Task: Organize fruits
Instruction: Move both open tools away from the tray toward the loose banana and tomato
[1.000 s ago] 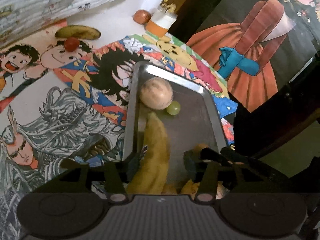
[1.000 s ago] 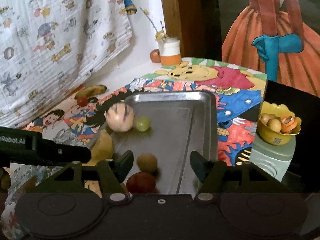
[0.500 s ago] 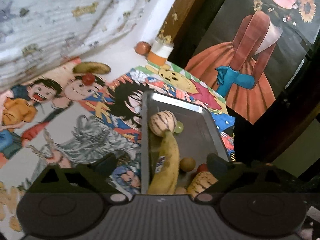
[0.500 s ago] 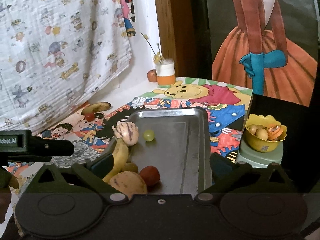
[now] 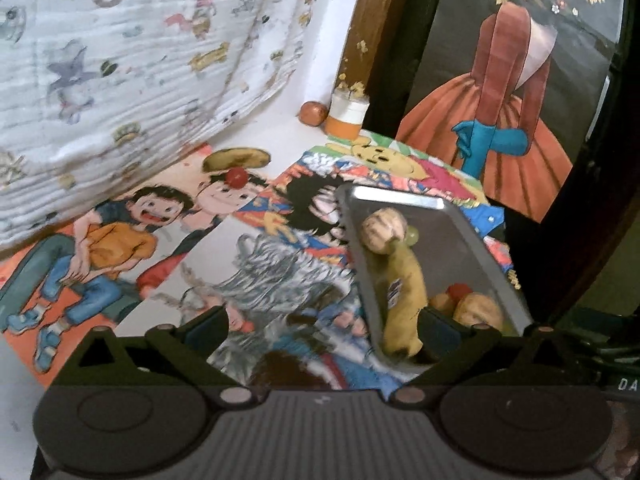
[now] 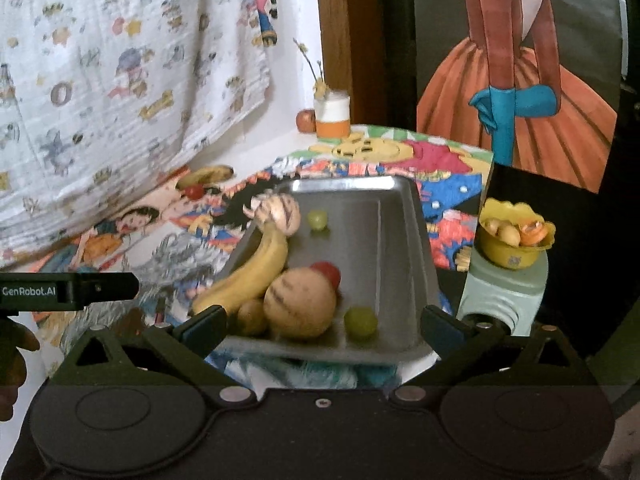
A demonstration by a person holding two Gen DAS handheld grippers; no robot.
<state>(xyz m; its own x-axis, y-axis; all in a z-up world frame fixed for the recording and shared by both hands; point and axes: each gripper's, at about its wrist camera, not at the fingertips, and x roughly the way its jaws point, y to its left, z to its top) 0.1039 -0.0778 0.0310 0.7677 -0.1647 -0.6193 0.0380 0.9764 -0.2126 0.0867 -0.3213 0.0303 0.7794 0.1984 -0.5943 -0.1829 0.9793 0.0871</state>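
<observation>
A metal tray (image 6: 404, 240) (image 5: 472, 248) holds a banana (image 6: 256, 268) (image 5: 404, 284), two striped round melons (image 6: 300, 304) (image 6: 280, 212), a red tomato (image 6: 328, 272), a small brown fruit (image 6: 250, 316) and two green grapes (image 6: 360, 322) (image 6: 317, 219). Another banana (image 5: 236, 159) and a small red fruit (image 5: 237, 177) lie on the table at the back left. My left gripper (image 5: 324, 332) is open and empty, above the table left of the tray. My right gripper (image 6: 324, 330) is open and empty, in front of the tray's near edge.
The table is covered with cartoon drawings (image 5: 120, 240). A white-and-orange jar (image 6: 332, 118) and an apple (image 6: 306, 121) stand at the back by the wall. A yellow bowl of fruit (image 6: 514, 240) sits on a pale green stand at the right. A patterned cloth (image 6: 120, 80) hangs at the left.
Both grippers have pulled back and up from the tray and opened wider. The banana now lies free in the tray. My left gripper has swung to the left.
</observation>
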